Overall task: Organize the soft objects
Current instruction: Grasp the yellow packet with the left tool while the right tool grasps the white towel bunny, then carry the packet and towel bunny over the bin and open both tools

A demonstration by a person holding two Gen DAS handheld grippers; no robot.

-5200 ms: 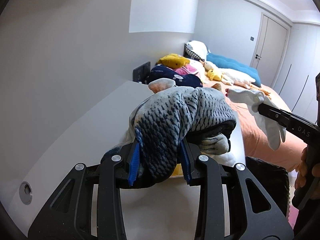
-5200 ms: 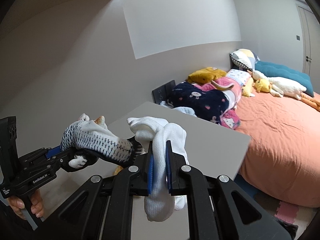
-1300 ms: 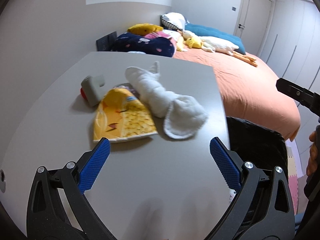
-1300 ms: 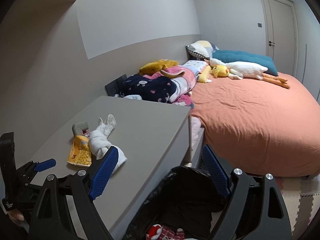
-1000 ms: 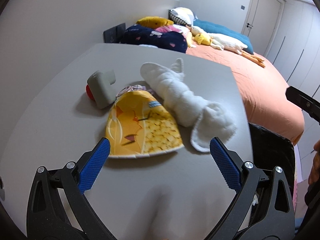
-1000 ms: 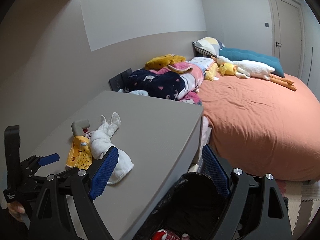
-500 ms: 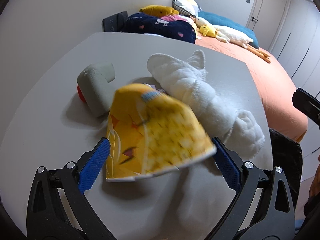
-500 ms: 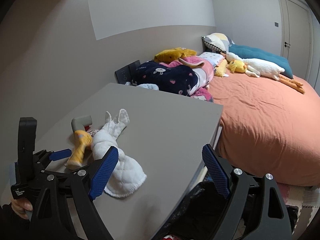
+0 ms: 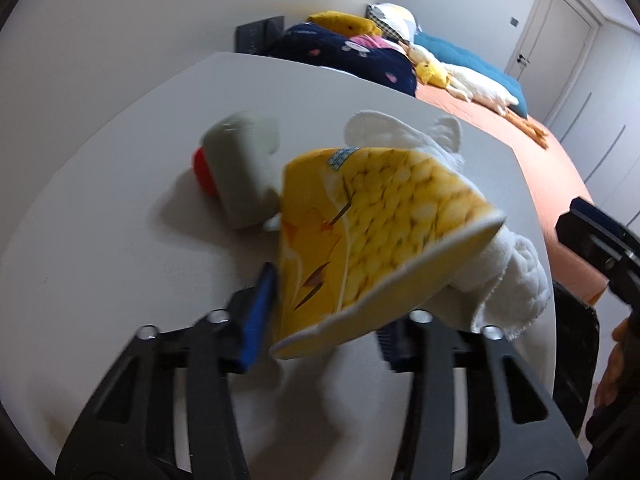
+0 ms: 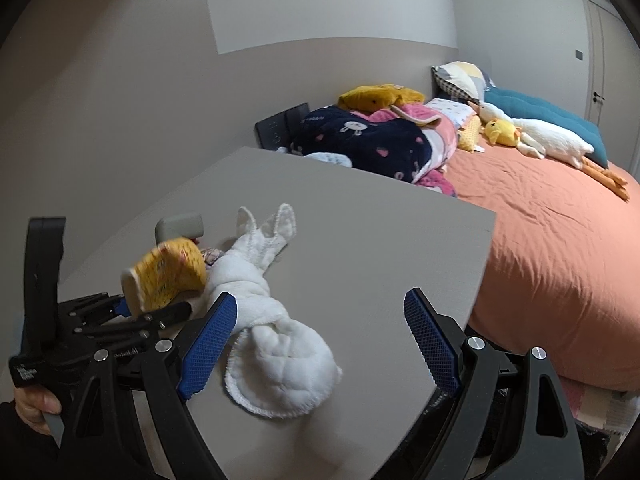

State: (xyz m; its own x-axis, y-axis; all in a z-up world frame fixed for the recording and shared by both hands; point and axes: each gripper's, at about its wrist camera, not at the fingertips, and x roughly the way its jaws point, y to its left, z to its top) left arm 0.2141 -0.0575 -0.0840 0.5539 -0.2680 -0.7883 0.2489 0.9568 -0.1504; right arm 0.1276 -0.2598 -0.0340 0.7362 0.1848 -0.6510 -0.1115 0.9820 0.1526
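A flat yellow plush pouch [image 9: 372, 232] with a corn-like print is tipped up off the grey table [image 9: 100, 200]. It sits between the fingers of my left gripper [image 9: 324, 320], whose jaws are closing; the left blue pad touches its edge and the right pad is hidden behind it. The right wrist view shows the pouch [image 10: 168, 276] standing on edge in the left gripper [image 10: 152, 312]. A white rolled plush with two ears [image 10: 256, 280] lies beside it. My right gripper [image 10: 320, 320] hangs open just over the white plush's wide end, holding nothing.
A grey soft block with a red part [image 9: 240, 176] lies just behind the pouch. A black bin [image 9: 572, 340] stands past the table's right edge. Beyond lies an orange bed [image 10: 560, 240] with a pile of blankets [image 10: 360, 136] and plush toys.
My left gripper moved in on the yellow pouch and its jaws narrowed around it; the pouch tipped up from lying flat. My right gripper drew closer to the table, over the white plush.
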